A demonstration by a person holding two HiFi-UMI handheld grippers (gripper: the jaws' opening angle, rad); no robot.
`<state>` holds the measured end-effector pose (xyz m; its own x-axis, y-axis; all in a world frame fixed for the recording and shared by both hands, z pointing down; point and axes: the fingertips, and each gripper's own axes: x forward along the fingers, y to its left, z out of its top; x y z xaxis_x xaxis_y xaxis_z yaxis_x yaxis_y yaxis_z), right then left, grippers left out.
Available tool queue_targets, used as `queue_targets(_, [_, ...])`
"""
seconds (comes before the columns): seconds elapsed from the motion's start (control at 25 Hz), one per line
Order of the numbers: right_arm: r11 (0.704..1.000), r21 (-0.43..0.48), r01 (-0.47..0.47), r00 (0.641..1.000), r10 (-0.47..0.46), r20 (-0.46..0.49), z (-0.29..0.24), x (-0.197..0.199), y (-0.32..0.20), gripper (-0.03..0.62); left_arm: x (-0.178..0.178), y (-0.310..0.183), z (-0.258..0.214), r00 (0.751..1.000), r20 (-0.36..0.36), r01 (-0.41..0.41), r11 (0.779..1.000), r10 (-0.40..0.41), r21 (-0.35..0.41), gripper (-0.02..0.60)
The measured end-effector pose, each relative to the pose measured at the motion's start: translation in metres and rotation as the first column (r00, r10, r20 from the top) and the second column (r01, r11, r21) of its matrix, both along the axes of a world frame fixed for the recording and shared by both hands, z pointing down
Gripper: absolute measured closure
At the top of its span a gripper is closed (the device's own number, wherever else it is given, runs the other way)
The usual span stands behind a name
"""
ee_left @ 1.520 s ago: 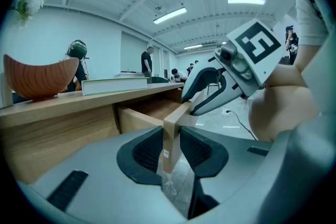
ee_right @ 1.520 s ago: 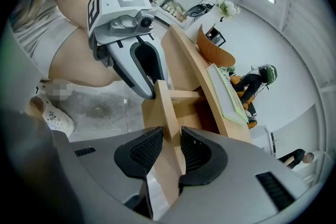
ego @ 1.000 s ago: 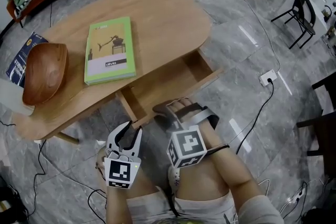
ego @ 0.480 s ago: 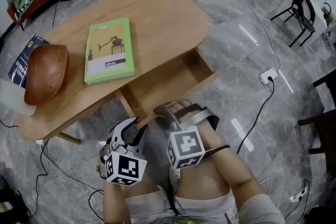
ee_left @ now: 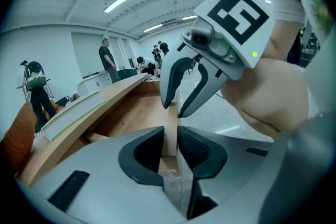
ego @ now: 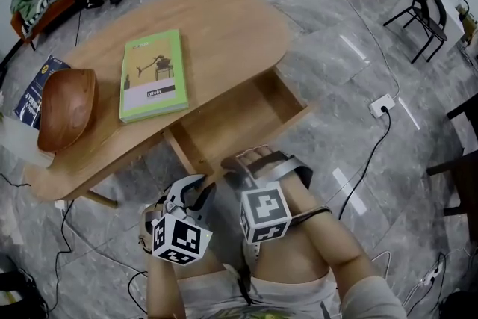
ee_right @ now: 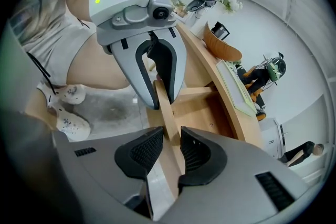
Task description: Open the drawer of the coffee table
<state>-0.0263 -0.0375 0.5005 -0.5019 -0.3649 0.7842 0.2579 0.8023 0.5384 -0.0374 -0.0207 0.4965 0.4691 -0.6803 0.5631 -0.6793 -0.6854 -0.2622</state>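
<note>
The wooden coffee table [ego: 224, 19] has its drawer [ego: 231, 119] pulled out towards me. Both grippers sit side by side on the drawer front [ego: 287, 123] at its near-left end. My left gripper [ego: 198, 189] has just been closing, and its pads now press on the drawer front [ee_left: 169, 128] between them. My right gripper [ego: 243, 160] is shut on the same panel a little to the right. In the left gripper view my own jaws [ee_left: 169, 147] clamp the board, with the right gripper [ee_left: 173, 109] just beyond. The right gripper view shows its jaws [ee_right: 170, 147] on the panel [ee_right: 167, 113].
On the table top lie a green book [ego: 153, 75], a wooden bowl [ego: 66, 107] and a blue book [ego: 33, 90]. A power strip [ego: 381, 110] and cables lie on the floor to the right. Black chairs [ego: 429, 19] and seated people are further back.
The left gripper has rolled, shifted right towards the drawer front and narrowed its jaws onto it. The right gripper has stayed where it was on the panel.
</note>
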Motion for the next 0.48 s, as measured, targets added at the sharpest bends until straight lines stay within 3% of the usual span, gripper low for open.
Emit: queue_targets(0.48, [1.0, -0.008, -0.01, 1.0, 0.01, 0.005, -0.0039, 0.0029, 0.002, 0.488, 0.0018, 0.0017, 0.0002, 1.0, -0.005, -0.014, 0.999, 0.014, -0.044, 0.499])
